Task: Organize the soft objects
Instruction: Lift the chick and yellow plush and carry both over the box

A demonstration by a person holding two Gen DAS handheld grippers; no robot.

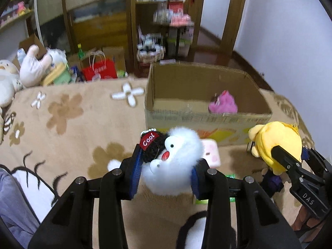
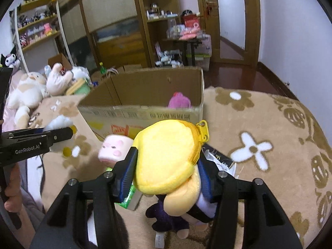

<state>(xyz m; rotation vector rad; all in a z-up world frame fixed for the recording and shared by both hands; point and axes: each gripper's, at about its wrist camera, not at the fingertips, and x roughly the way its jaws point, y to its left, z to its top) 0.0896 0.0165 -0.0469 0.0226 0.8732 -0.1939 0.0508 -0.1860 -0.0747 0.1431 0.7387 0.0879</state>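
While left claw [image 1: 166,170] grips white fluffy plush [image 1: 178,155], right claw [image 2: 166,174] grips yellow plush [image 2: 166,157]; cardboard box [image 1: 207,118] holds pink plush [image 1: 223,103].

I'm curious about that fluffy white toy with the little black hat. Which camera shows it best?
The left wrist view: the fluffy white toy sits centred and close between the left gripper fingers, its face and "Cool" hat clear. The right wrist view catches only a blurred white tuft at its left edge, behind that gripper's finger.
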